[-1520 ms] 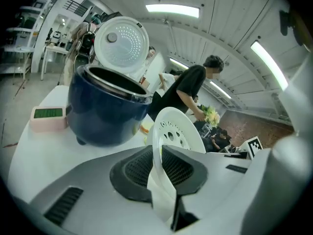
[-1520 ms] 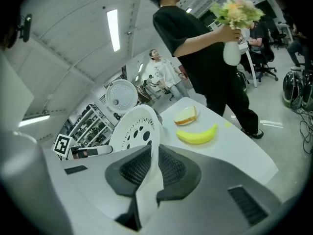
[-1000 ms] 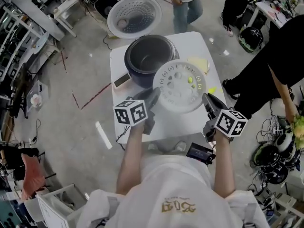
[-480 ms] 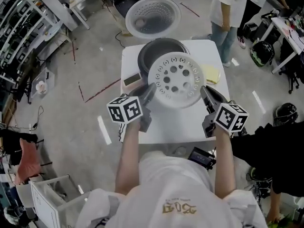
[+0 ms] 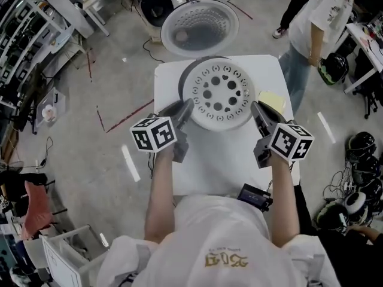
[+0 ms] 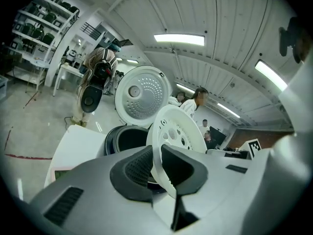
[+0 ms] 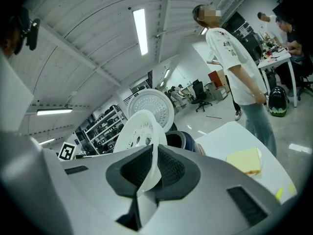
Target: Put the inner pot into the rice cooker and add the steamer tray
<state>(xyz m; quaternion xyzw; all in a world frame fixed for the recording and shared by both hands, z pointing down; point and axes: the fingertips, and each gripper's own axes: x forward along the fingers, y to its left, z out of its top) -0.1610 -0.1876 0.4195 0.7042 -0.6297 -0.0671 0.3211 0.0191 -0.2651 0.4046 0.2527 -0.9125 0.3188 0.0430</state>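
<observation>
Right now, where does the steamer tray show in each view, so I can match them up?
Head view: steamer tray lies flat at upper centre.
Left gripper view: steamer tray at centre, seen on edge, its rim pinched between the jaws.
Right gripper view: steamer tray just left of centre, rim pinched between the jaws.
Shared landmark: the open lid, beyond the tray everywhere.

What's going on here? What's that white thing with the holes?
A person has a gripper in each hand. The left gripper and the right gripper each pinch one side of the white steamer tray and hold it over the open rice cooker on the white table. It isn't set in yet.
</observation>
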